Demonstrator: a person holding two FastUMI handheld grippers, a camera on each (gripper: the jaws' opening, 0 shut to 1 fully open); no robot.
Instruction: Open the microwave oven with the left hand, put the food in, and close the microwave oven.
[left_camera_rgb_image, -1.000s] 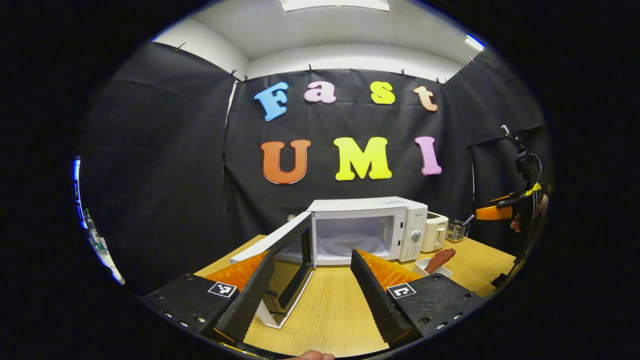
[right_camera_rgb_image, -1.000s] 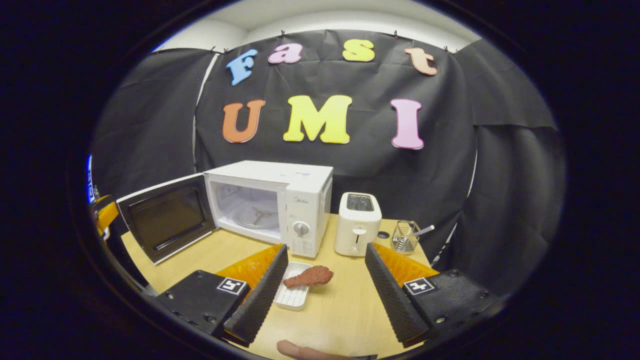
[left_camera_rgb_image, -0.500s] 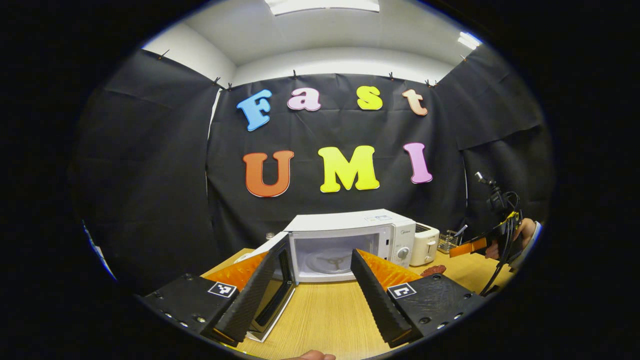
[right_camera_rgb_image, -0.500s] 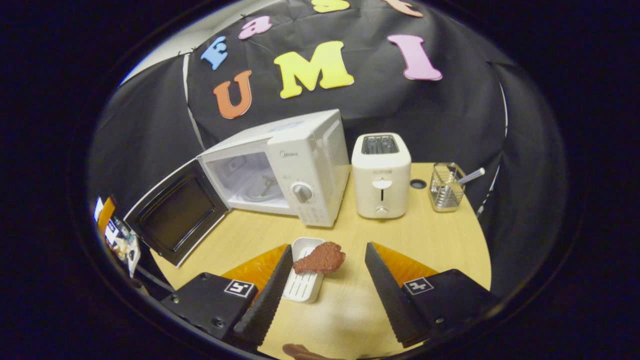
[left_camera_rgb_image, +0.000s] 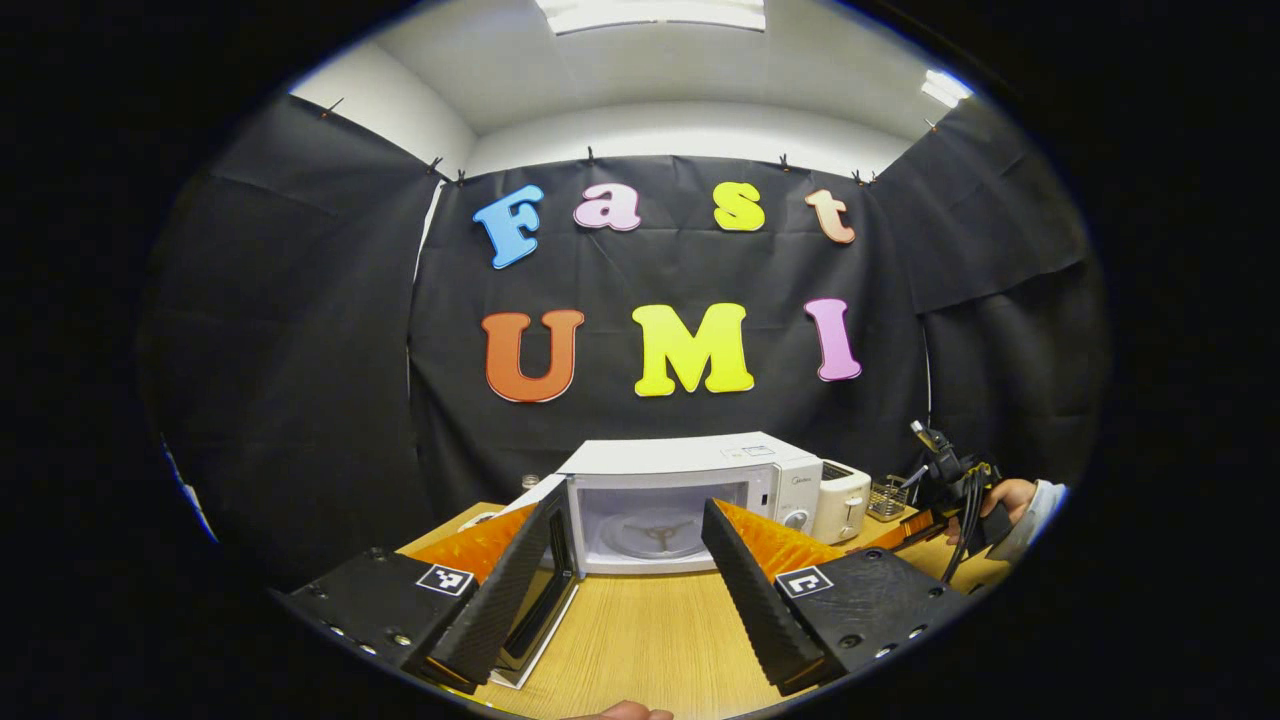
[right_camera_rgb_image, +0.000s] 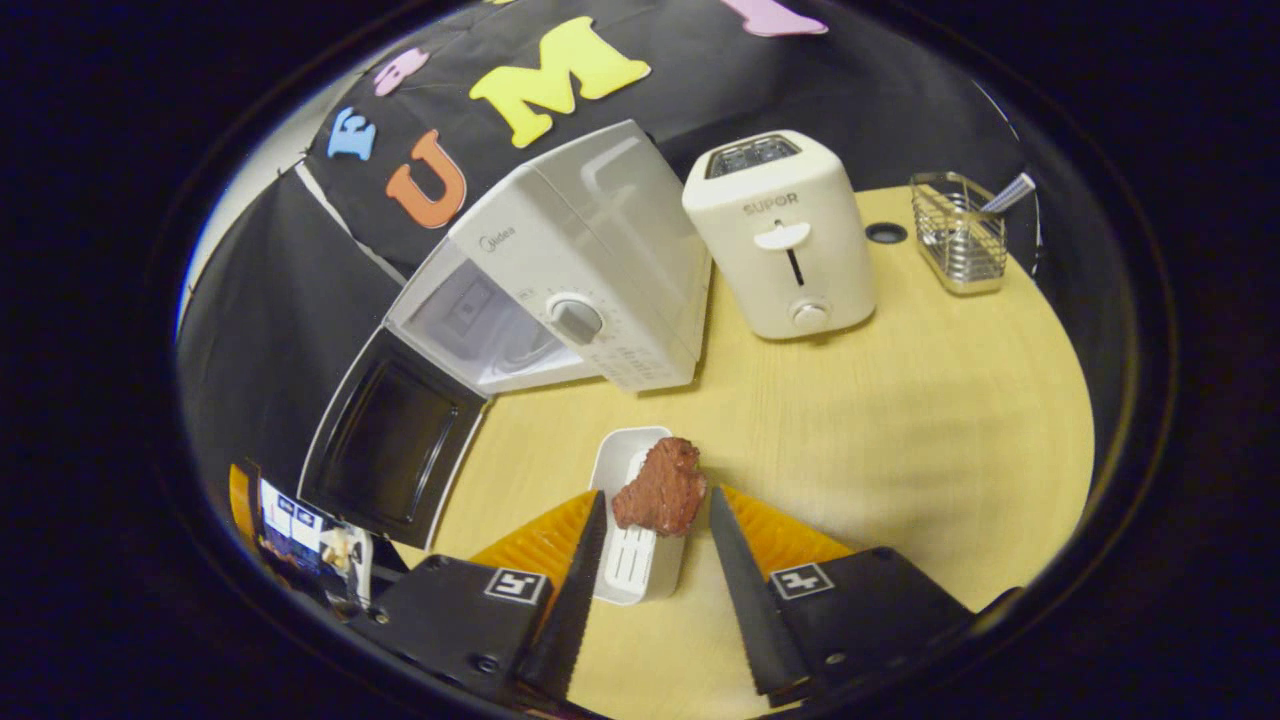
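The left gripper (left_camera_rgb_image: 625, 590) is hanging level, its fingers (left_camera_rgb_image: 500, 600) spread wide and gripping nothing. Off to its right, a hand (left_camera_rgb_image: 1005, 500) in a pale sleeve (left_camera_rgb_image: 1035, 505) is holding the right gripper (right_camera_rgb_image: 648, 590), which is tilting steeply downward, its fingers (right_camera_rgb_image: 575, 600) parted and closing on nothing, one fingertip (right_camera_rgb_image: 720, 510) reaching forward.
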